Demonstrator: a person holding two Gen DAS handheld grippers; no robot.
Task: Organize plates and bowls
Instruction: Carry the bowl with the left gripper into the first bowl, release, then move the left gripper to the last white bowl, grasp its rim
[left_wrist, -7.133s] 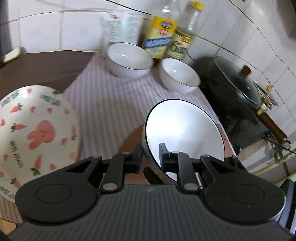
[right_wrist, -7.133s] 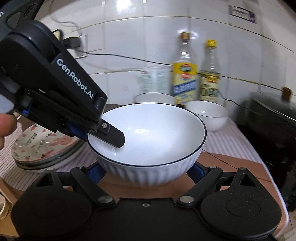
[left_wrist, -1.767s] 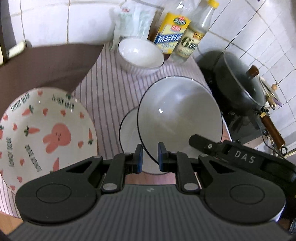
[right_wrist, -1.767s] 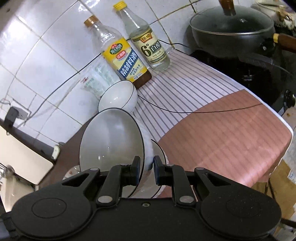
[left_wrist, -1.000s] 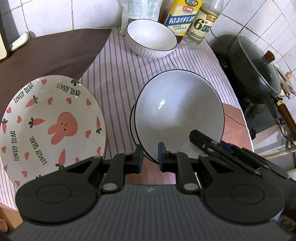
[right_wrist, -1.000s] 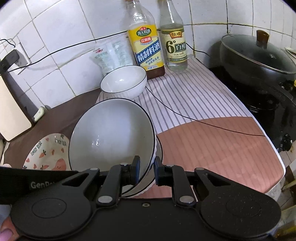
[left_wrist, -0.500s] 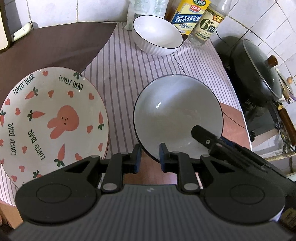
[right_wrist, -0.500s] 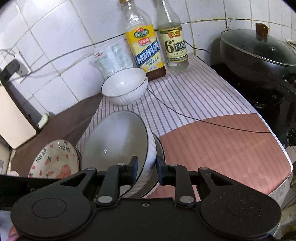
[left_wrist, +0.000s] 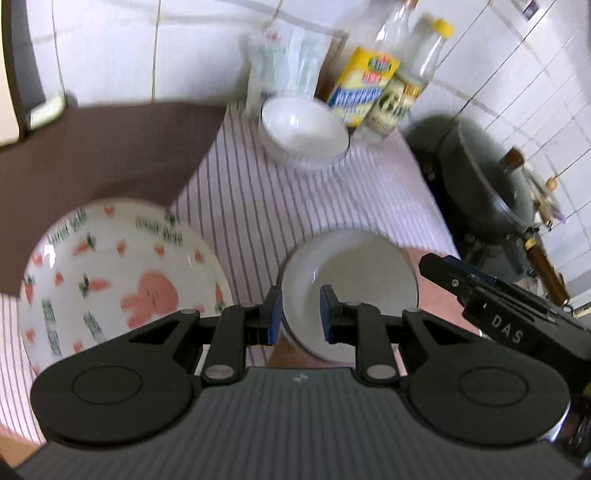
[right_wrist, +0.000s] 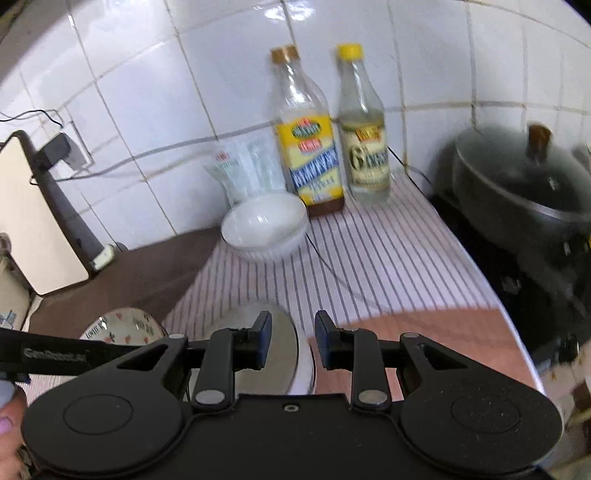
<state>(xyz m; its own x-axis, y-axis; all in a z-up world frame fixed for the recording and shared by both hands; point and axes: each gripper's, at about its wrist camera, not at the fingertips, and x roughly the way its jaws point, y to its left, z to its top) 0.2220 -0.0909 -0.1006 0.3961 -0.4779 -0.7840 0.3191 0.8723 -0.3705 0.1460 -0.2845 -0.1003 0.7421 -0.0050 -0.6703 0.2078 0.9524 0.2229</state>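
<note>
Two white black-rimmed bowls sit nested as a stack (left_wrist: 351, 284) on the striped cloth, also seen in the right wrist view (right_wrist: 273, 343). My left gripper (left_wrist: 301, 315) is open with its jaws astride the stack's near rim, not clamping it. My right gripper (right_wrist: 291, 339) is open just above the stack's right rim. The right gripper's body (left_wrist: 491, 306) shows at the right in the left wrist view. A bunny-and-carrot plate (left_wrist: 118, 277) lies to the left of the stack (right_wrist: 118, 326). A third white bowl (left_wrist: 304, 134) stands at the back by the wall (right_wrist: 264, 225).
Two bottles (right_wrist: 308, 147) (right_wrist: 364, 144) and a clear bag (right_wrist: 245, 170) stand against the tiled wall. A lidded black pot (right_wrist: 524, 181) sits on the stove at right. A thin cable (right_wrist: 332, 273) crosses the cloth. A brown mat (left_wrist: 99, 147) covers the left.
Both grippers have opened and let go of the top bowl, which now rests nested in the lower one. Both cameras have tilted up and pulled back a little.
</note>
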